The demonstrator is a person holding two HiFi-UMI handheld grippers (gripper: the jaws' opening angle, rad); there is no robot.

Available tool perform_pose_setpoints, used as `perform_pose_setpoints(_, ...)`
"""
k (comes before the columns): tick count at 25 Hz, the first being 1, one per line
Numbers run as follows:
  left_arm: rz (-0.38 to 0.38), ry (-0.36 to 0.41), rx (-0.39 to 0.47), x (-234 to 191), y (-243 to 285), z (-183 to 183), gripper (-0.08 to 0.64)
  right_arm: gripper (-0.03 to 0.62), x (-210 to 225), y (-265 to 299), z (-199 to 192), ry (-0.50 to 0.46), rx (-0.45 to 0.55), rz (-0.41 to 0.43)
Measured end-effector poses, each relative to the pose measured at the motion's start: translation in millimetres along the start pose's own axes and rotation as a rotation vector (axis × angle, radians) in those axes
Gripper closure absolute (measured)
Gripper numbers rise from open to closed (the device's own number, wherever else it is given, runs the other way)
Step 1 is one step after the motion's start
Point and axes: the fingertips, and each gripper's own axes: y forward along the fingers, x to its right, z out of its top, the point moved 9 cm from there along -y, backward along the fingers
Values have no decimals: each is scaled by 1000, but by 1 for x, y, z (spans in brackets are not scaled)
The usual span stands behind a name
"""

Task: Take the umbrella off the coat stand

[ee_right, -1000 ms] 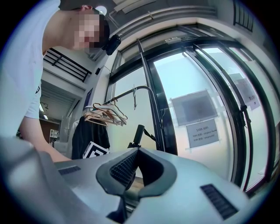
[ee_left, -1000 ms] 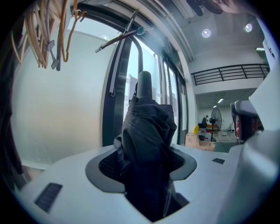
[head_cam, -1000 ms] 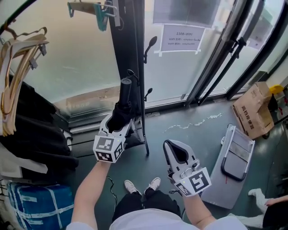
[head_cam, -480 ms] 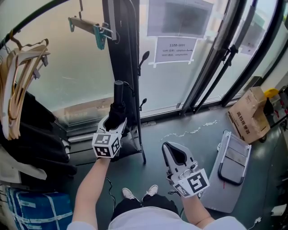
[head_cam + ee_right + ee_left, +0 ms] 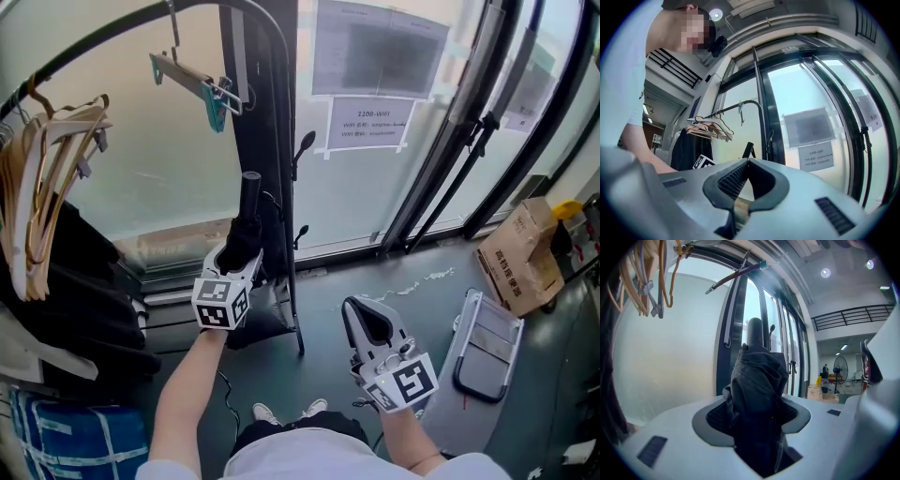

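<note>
The left gripper [image 5: 240, 255], left of centre, is clamped on the folded black umbrella [image 5: 250, 202], whose long axis rises up-frame from the jaws, just beside the coat stand [image 5: 287, 216] pole. The right gripper [image 5: 366, 317] (closed, empty) sits lower right, farther off.

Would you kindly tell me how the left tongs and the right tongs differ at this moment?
The left tongs are shut on the folded black umbrella; the right tongs grip nothing, their tips together. The left tongs sit right beside the coat stand; the right tongs hang apart from it, over the floor. Both are white and carry a square-marker cube.
</note>
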Motion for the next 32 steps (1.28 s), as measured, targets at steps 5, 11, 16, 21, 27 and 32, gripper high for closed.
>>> perform_pose_setpoints(5, 3, 12, 3, -4, 2, 8, 307, 574, 2, 16, 2, 0, 11, 38)
perform_pose_setpoints(11, 36, -59, -4, -14, -6, -5, 307, 574, 6, 25, 3, -1, 6, 56)
perform_pose_setpoints(16, 74, -75, -29, -31, -6, -15, 308, 574, 3, 32, 2, -5, -5, 68)
perform_pose_setpoints(21, 91, -131, -50, -41, -5, -32, 308, 574, 0, 31, 1, -7, -22, 62)
perform_pose_setpoints(27, 75, -125, -35, -45, 0, -28, 310, 574, -4, 30, 1, -13, -39, 42)
perform_pose_setpoints(32, 39, -81, 14, -39, 0, -4, 310, 574, -11, 26, 6, -25, -26, 29)
